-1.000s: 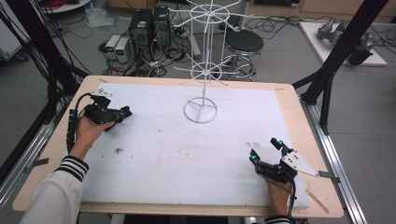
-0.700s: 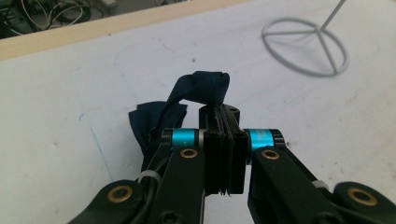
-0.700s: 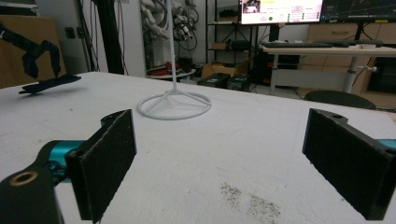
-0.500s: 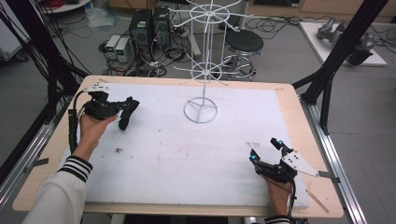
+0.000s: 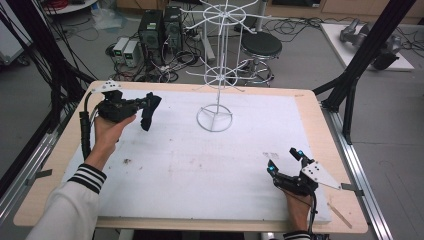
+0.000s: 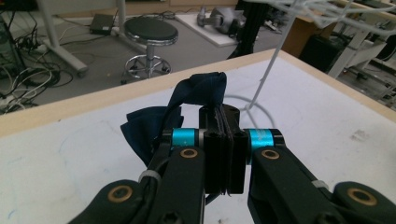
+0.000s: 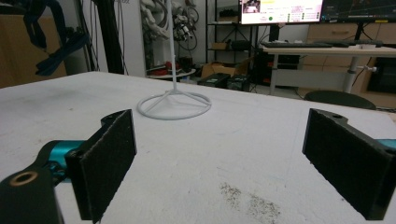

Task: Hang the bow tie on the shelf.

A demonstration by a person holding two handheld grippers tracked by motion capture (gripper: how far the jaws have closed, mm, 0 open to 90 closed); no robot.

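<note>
My left gripper (image 5: 145,107) is lifted over the table's left side and is shut on a dark navy cloth (image 5: 149,111) that droops from its jaws. In the left gripper view that navy cloth (image 6: 198,93) bunches above and to the left of the closed left gripper (image 6: 224,123). A white wire rack (image 5: 216,75) stands on its ring base at the middle back of the white mat (image 5: 200,165). My right gripper (image 5: 284,161) rests near the front right corner with its jaws wide open and nothing between them. The right gripper (image 7: 224,154) faces the wire rack's base (image 7: 173,106).
The mat covers most of a wooden table (image 5: 45,195). Dark specks (image 5: 126,161) mark the mat at the left. A round stool (image 5: 261,47), computer boxes (image 5: 160,27) and cables lie on the floor behind the table. Black frame posts (image 5: 365,55) stand at both sides.
My left hand has risen and moved right toward the rack, carrying the cloth, which now hangs off the mat. The right gripper has stayed where it was.
</note>
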